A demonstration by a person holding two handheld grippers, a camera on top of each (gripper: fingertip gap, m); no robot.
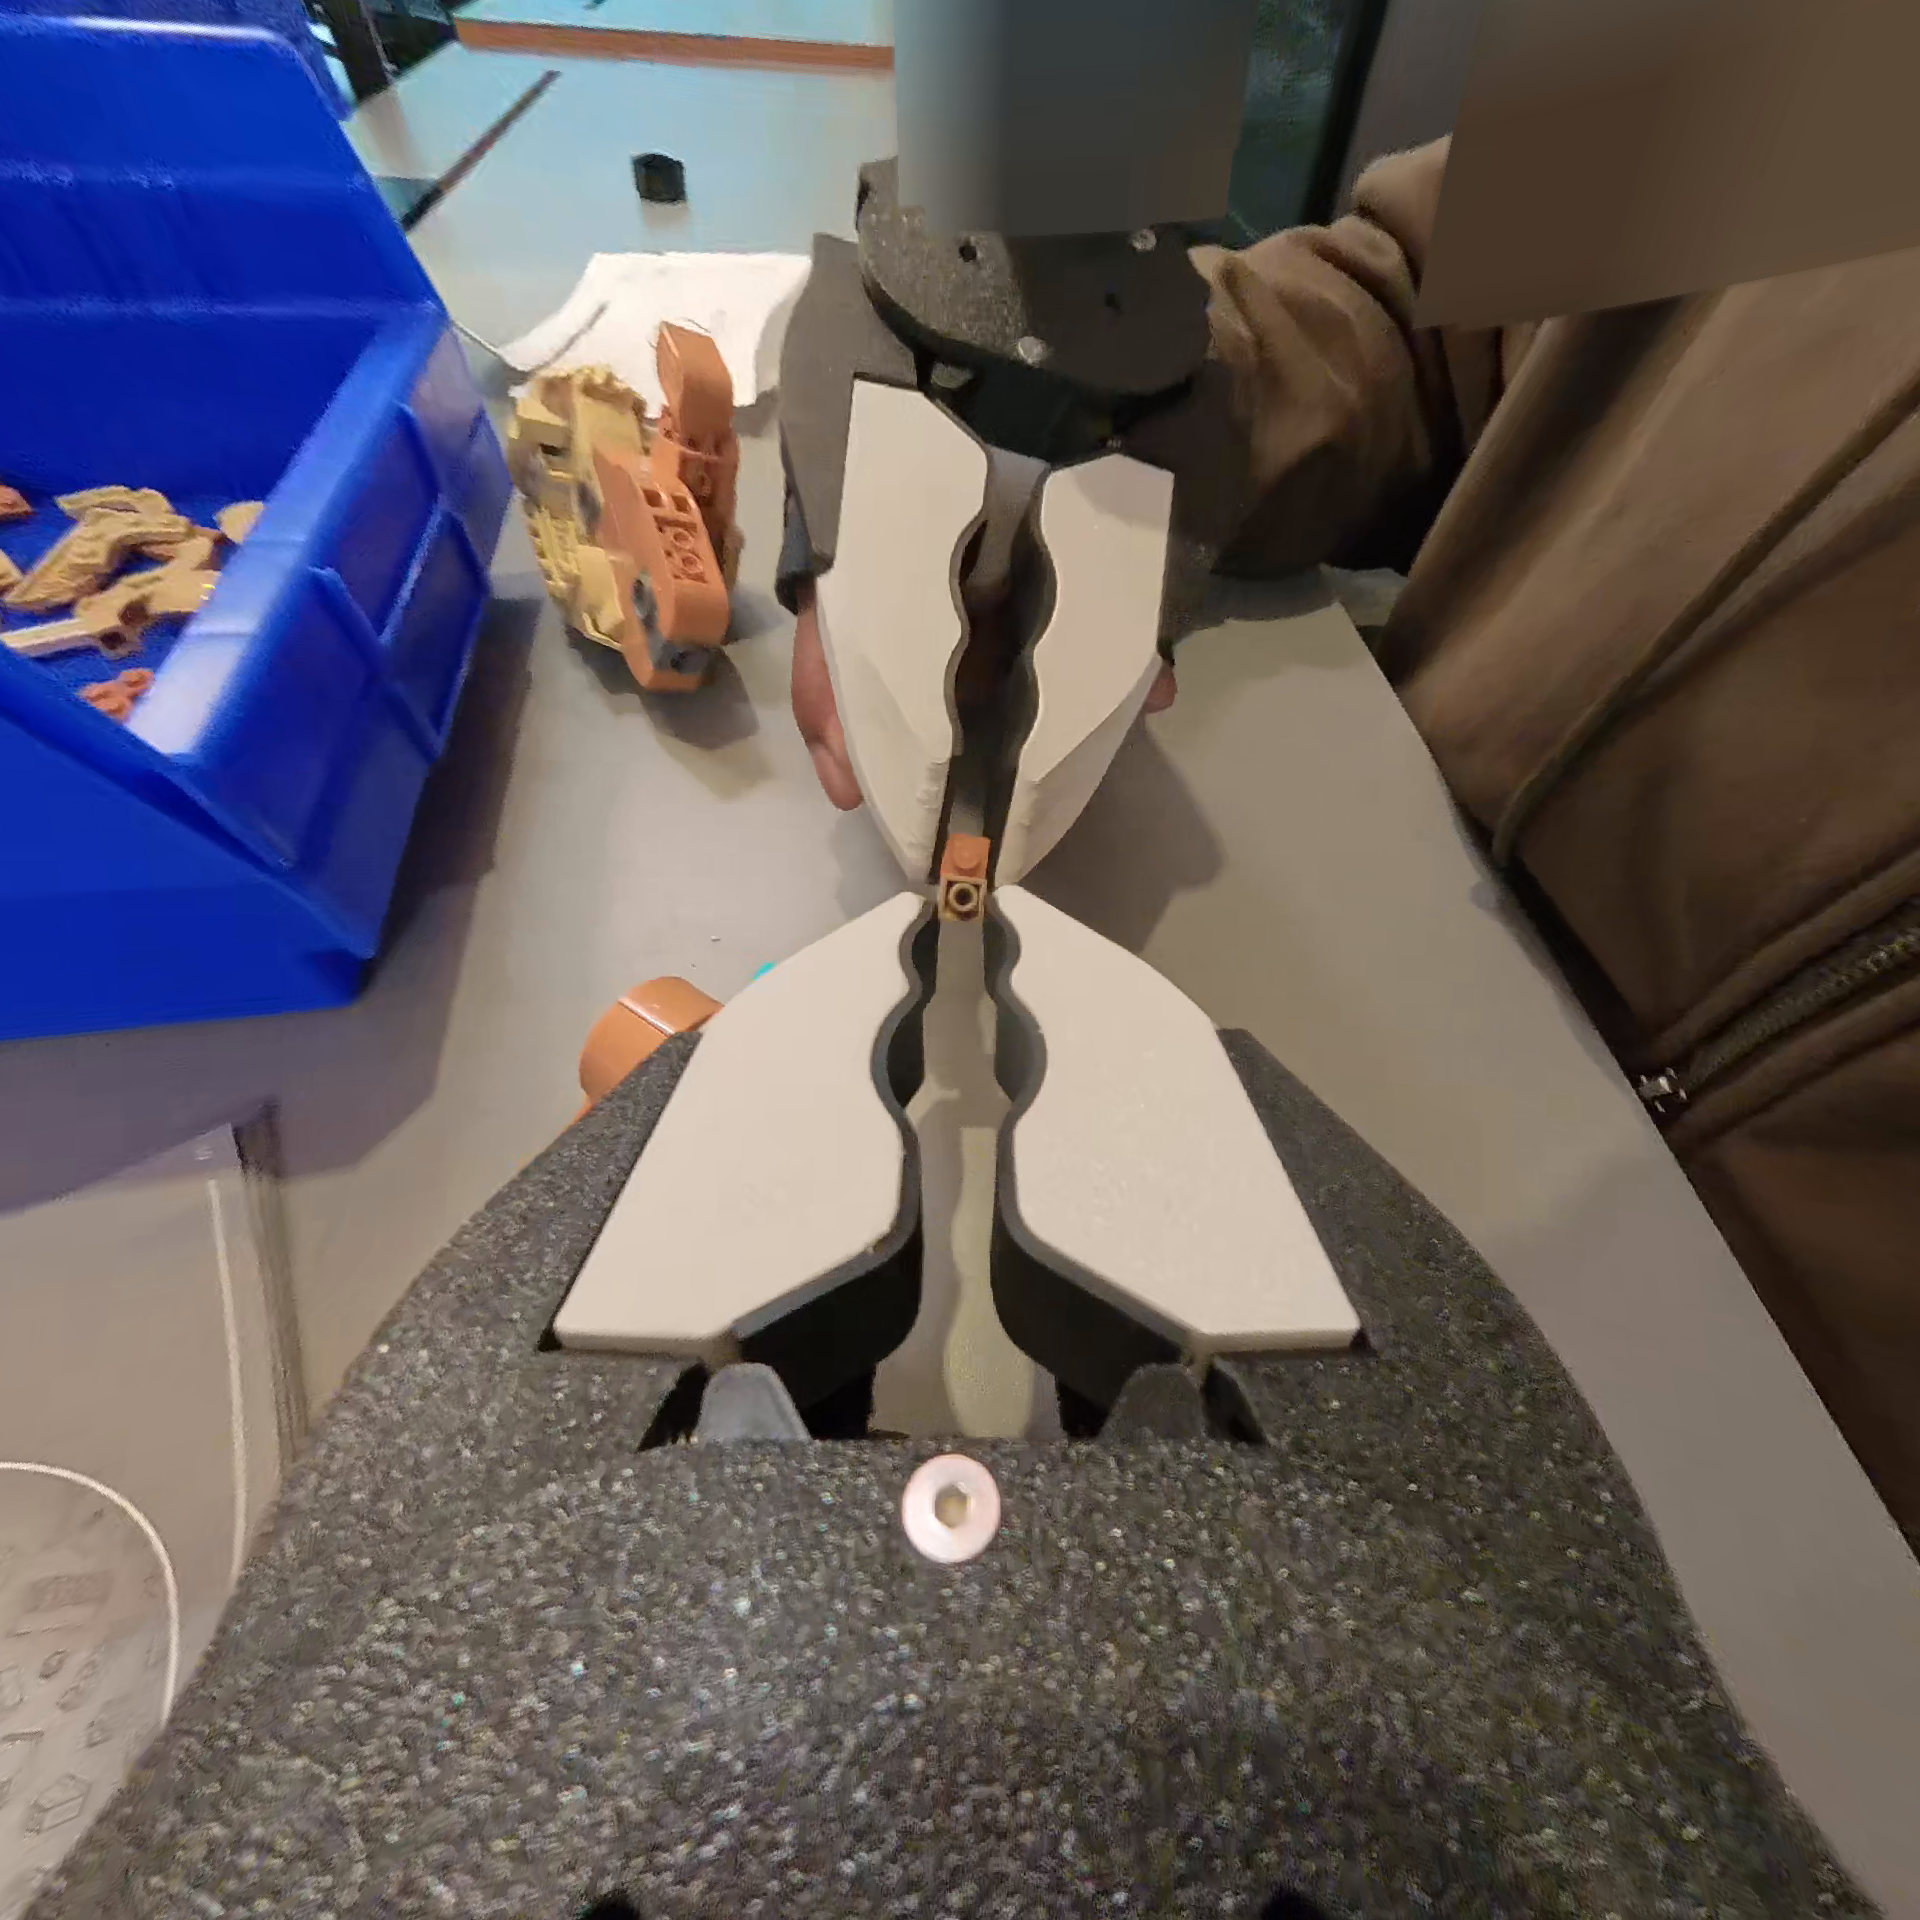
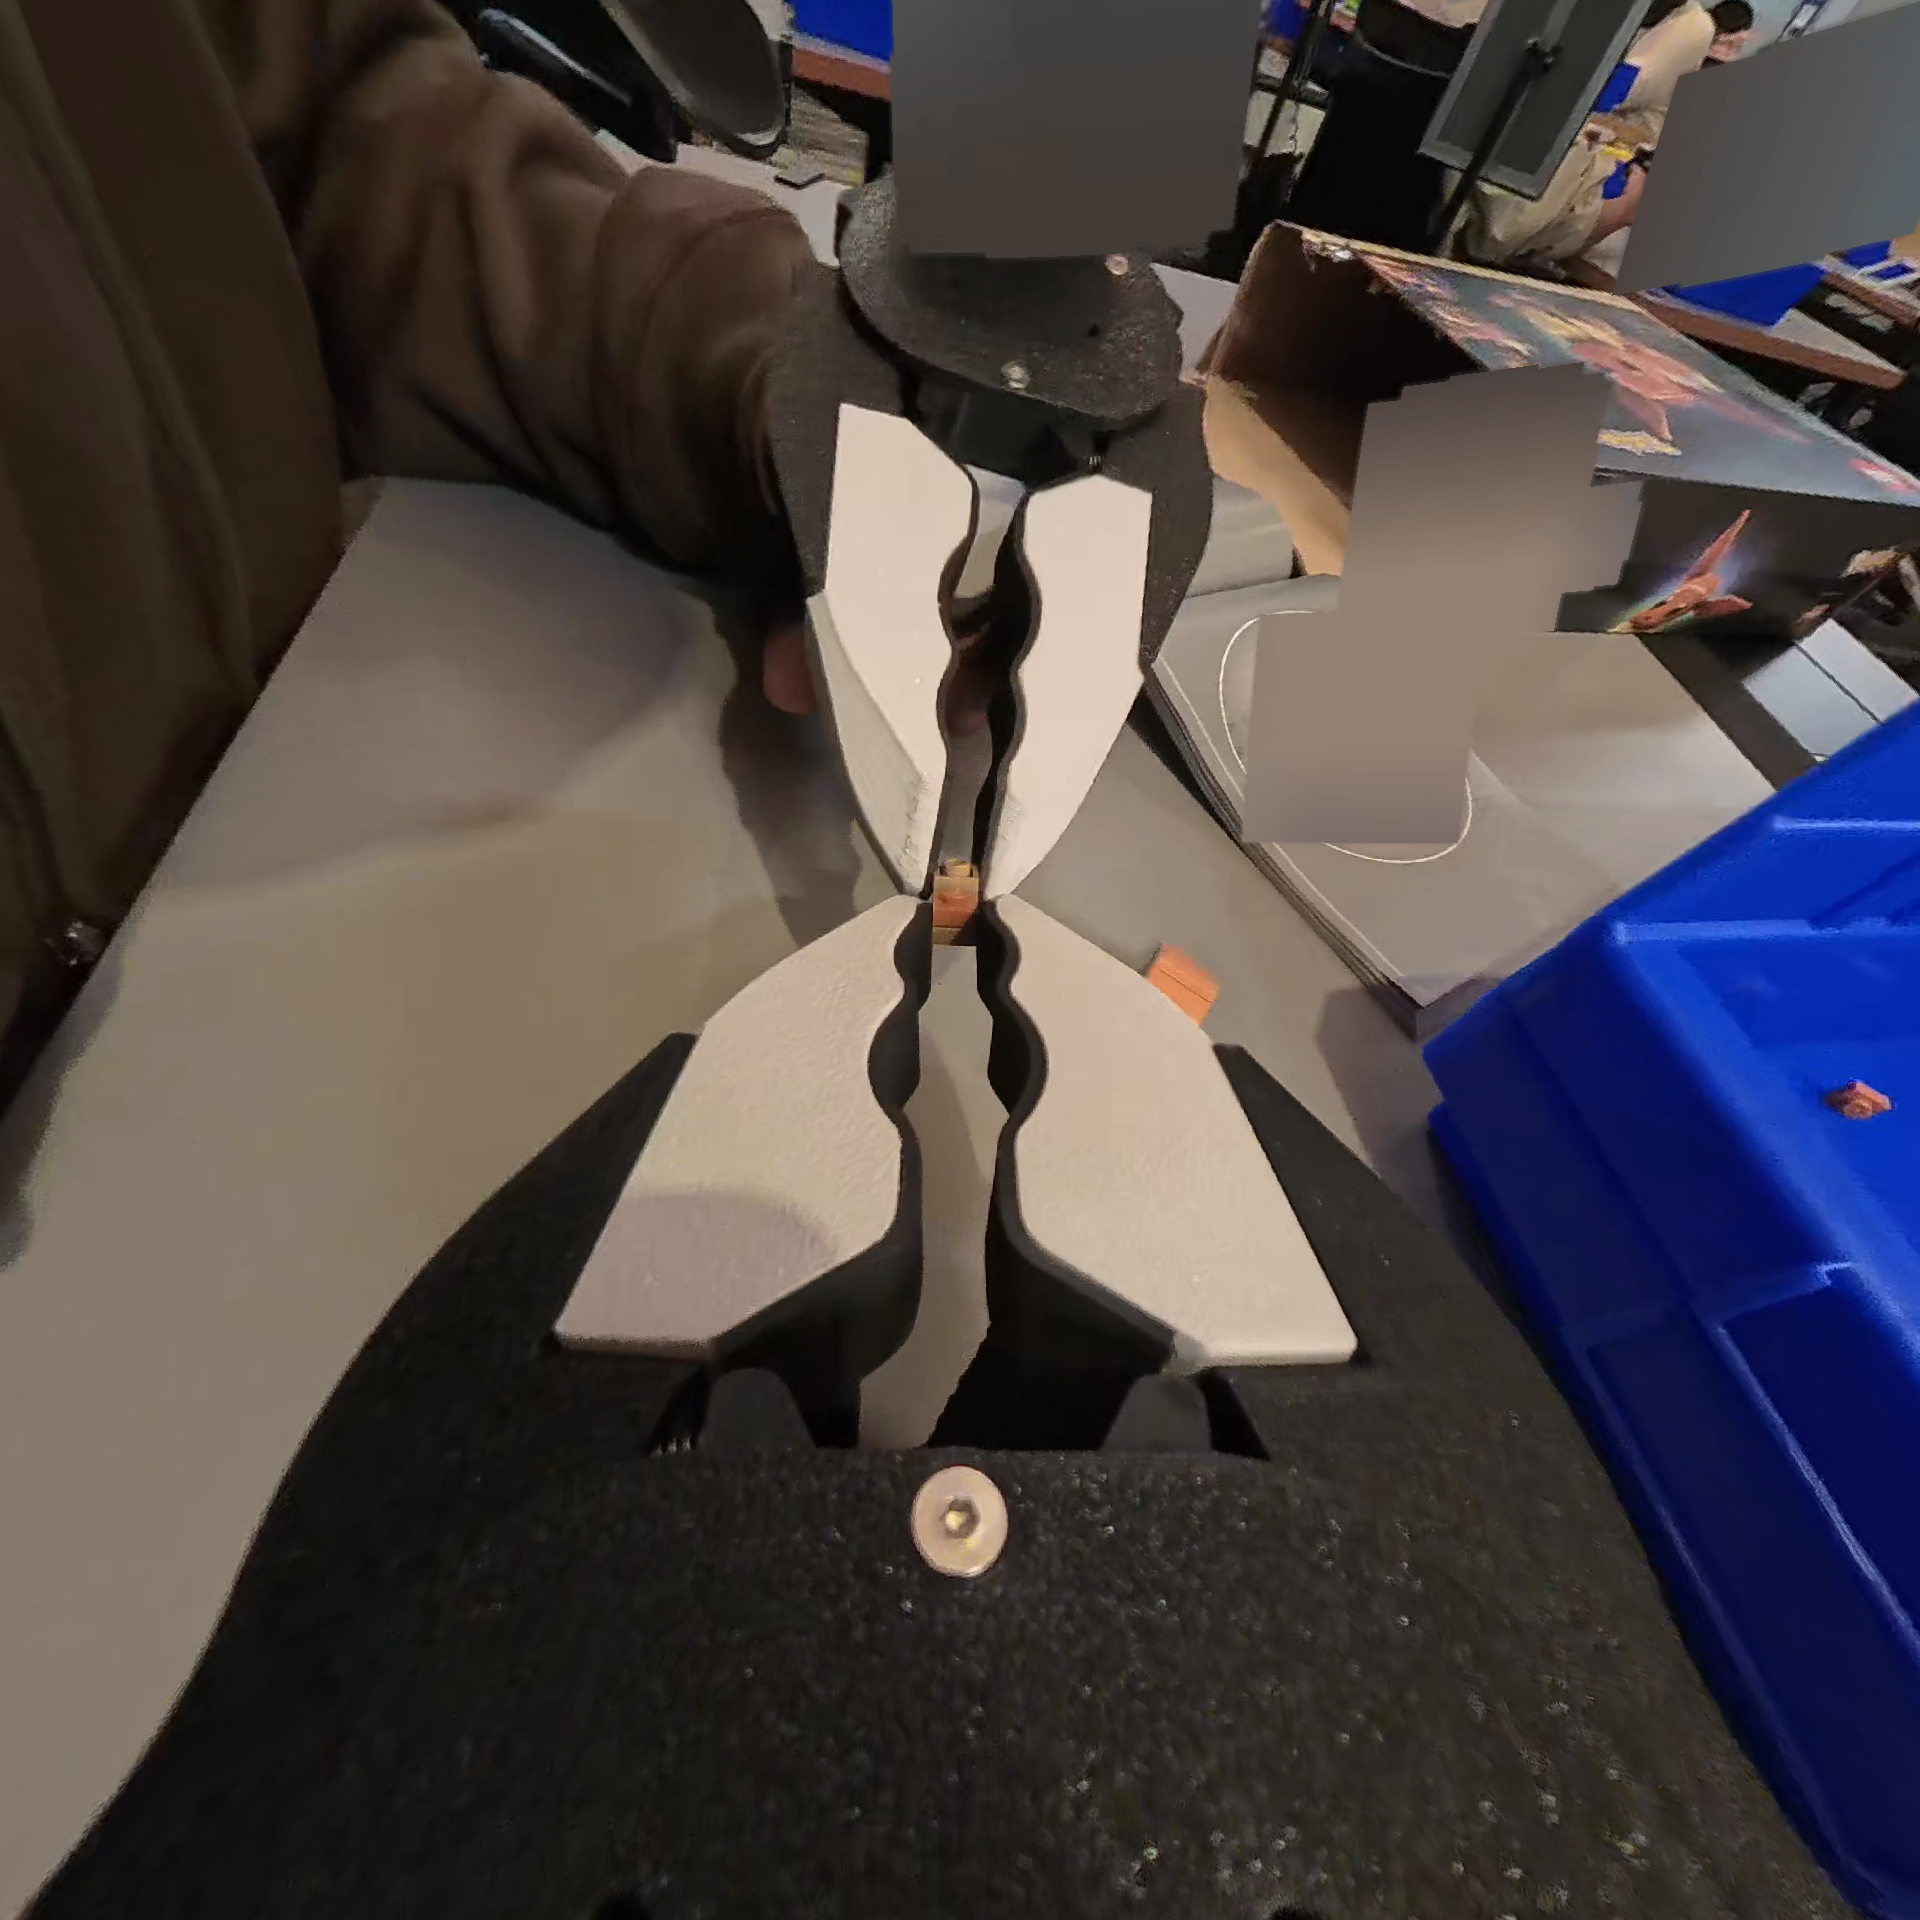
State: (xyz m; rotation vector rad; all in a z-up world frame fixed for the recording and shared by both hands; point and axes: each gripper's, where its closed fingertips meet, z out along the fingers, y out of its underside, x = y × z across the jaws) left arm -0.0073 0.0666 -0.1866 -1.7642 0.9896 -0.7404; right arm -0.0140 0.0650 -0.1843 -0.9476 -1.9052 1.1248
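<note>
My two grippers meet tip to tip above the grey table point(image 1: 1299, 831). My left gripper point(image 1: 961, 914) is shut on a small tan brick point(image 1: 962, 899). My right gripper point(image 2: 954, 923) is shut on a small orange brick point(image 2: 954, 906). The orange brick point(image 1: 965, 855) touches the far side of the tan brick. In the left wrist view the right gripper point(image 1: 966, 847) points toward me. In the right wrist view the left gripper point(image 2: 958, 868) points toward me with the tan brick point(image 2: 958, 878) in its tips. A hand in a brown sleeve point(image 2: 571, 343) holds each gripper.
A blue bin point(image 1: 208, 571) with tan and orange pieces stands at the left. A partly built tan and orange model point(image 1: 623, 540) lies beside it, and an orange round piece point(image 1: 634, 1039) lies nearer. The right wrist view shows another blue bin point(image 2: 1714, 1195), a loose orange brick point(image 2: 1184, 977), a booklet point(image 2: 1351, 914) and a cardboard box point(image 2: 1403, 343).
</note>
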